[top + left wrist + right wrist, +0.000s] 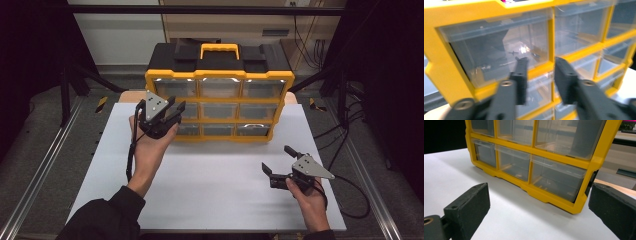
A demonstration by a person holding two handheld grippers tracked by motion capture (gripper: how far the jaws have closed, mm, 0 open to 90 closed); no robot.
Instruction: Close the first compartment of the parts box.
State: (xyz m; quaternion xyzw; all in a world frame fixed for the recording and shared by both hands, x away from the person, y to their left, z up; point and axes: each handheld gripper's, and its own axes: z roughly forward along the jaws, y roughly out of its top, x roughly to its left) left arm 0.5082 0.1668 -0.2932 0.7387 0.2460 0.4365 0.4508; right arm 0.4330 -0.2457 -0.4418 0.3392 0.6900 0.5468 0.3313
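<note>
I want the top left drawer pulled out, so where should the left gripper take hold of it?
Grip the lip along the upper front edge of the top left drawer, coming straight at its face, as the left gripper already points. The clear front is flat and flush in the yellow frame, so that ledge looks like the one part that offers a hold.

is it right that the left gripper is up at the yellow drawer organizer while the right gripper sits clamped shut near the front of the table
Not quite: the right gripper is open, not clamped shut; the right gripper view shows its jaws wide apart with nothing between. The left gripper is indeed up at the yellow drawer organizer.
</note>
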